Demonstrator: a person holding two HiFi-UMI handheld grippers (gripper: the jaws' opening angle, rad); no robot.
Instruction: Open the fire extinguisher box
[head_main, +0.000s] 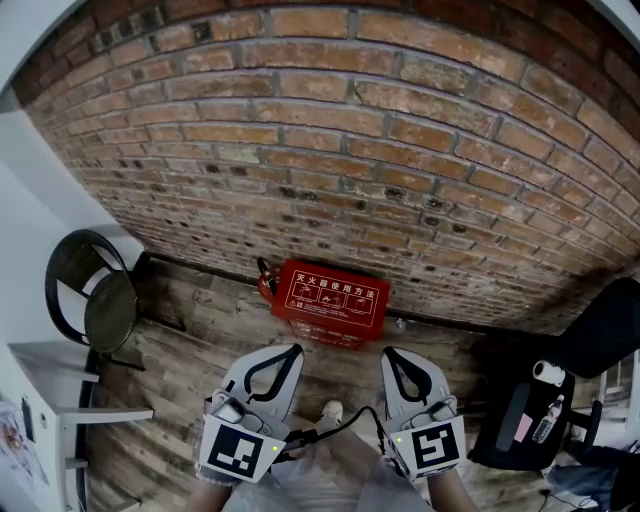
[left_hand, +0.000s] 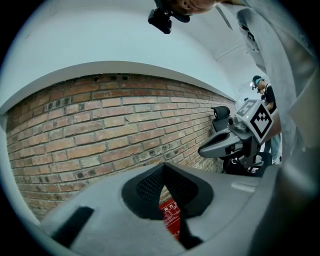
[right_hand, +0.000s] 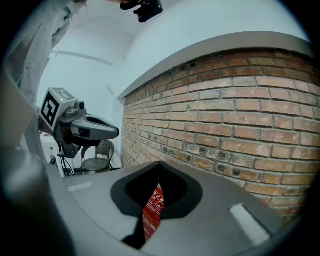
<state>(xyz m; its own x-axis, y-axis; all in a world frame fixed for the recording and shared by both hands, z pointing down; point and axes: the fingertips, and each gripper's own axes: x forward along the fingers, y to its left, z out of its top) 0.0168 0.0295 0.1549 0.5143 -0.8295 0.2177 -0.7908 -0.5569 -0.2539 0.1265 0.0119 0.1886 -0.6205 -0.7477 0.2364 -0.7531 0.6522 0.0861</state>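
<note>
Head view has both tools low in the frame: the left gripper and the right gripper, each with fingers pressed together on nothing; just above them the red fire extinguisher box sits shut on the wood floor, against the brick wall; both gripper views catch only a red strip of it; its lid has white Chinese writing; a round chair stands at left.

In both gripper views only a sliver of the red fire extinguisher box shows between the jaws, its white print unreadable.
</note>
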